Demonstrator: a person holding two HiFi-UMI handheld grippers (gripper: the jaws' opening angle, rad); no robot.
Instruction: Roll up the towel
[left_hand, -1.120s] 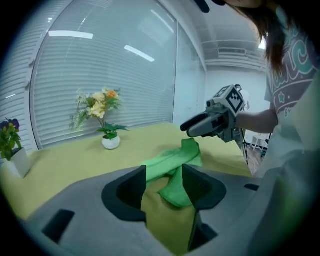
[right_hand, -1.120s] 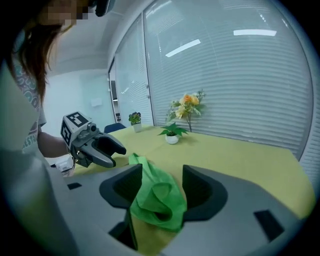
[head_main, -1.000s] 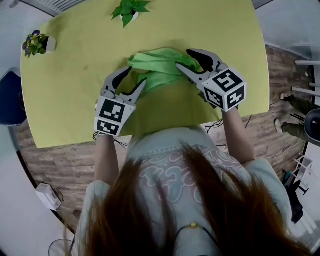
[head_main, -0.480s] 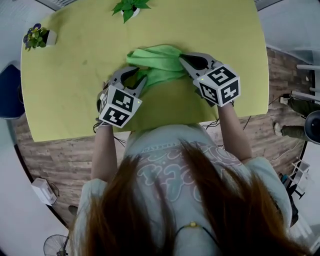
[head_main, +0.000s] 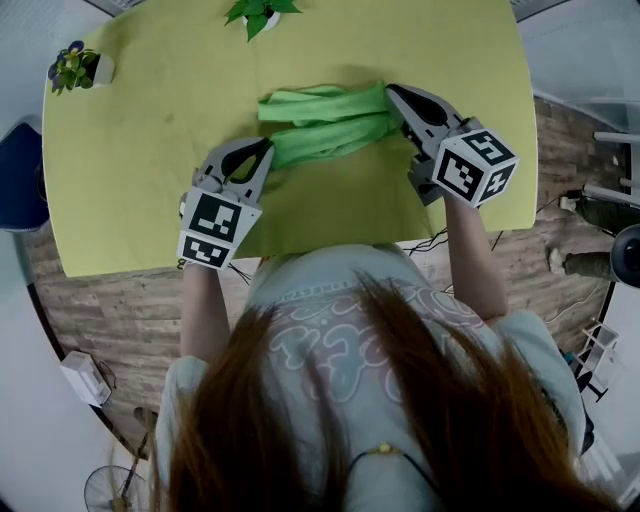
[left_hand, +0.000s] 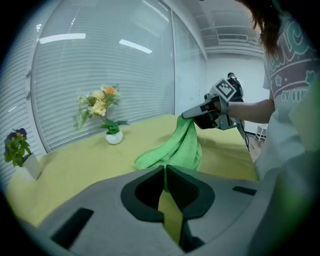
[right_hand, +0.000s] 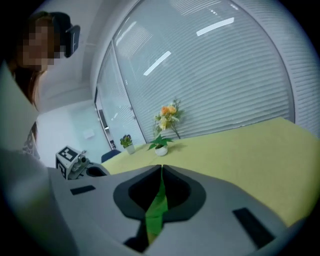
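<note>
Where the towel lies: we see the green towel (head_main: 325, 122) on the yellow-green worktop (head_main: 150, 160), bunched into a long crumpled band between the two tools, not rolled.
Left tool: the left tool (head_main: 266, 150) sits at the band's near-left end. Its jaws have just closed and now stand together, with a thin sliver of green cloth pinched at the tips.
Right tool: the right tool (head_main: 392, 95) is at the band's far-right end. Its jaws have just closed and are clamped on a fold of towel. In the right gripper view the green cloth runs down the slot between them.
Towel lift: in the left gripper view we see the right end held up off the worktop, the cloth draping down toward the left tool.
Worktop extras: a white pot (head_main: 255, 15) of green leaves stands at the far edge and a small pot (head_main: 72, 78) with purple flowers at the far-left corner. Both are well apart from the towel.
Person: long hair, pale printed shirt (head_main: 340, 330), bare forearms behind the marker cubes.
</note>
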